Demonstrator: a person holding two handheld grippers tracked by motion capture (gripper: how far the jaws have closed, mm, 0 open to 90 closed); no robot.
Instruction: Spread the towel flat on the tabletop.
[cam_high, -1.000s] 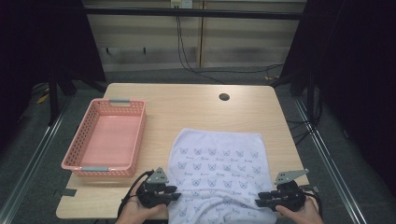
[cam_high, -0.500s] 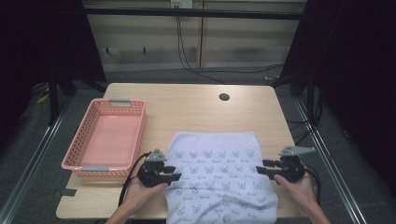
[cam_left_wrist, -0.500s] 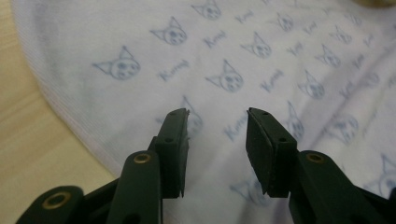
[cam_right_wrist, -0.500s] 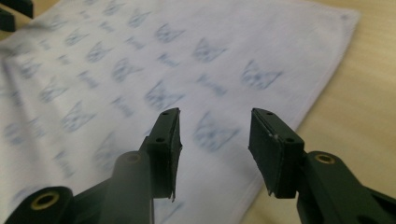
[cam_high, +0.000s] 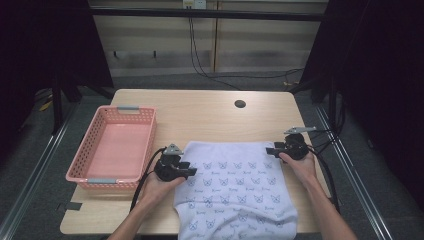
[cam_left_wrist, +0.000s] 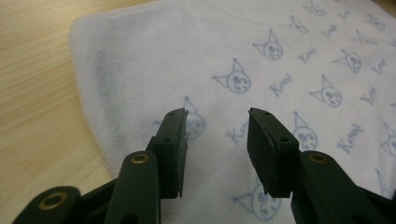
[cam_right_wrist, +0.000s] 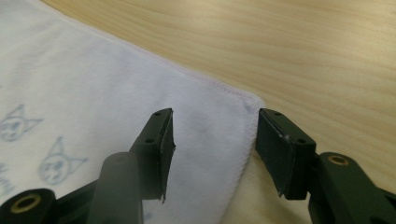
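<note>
A white towel printed with blue cat faces lies spread on the wooden table, its near end hanging over the front edge. My left gripper is at the towel's left edge. Its jaws have just been opening and now stand open over the cloth, with no fold between the pads of the left gripper. My right gripper is at the towel's far right corner. Its jaws have also just been opening. That corner lies flat under the open right gripper.
A pink plastic basket stands on the left part of the table, close to my left hand. A round cable hole sits near the far edge. Bare wood lies beyond the towel.
Both hands have moved from the table's front edge away from the person along the towel's sides, the right one farther. Both pairs of jaws stand wider apart than before.
</note>
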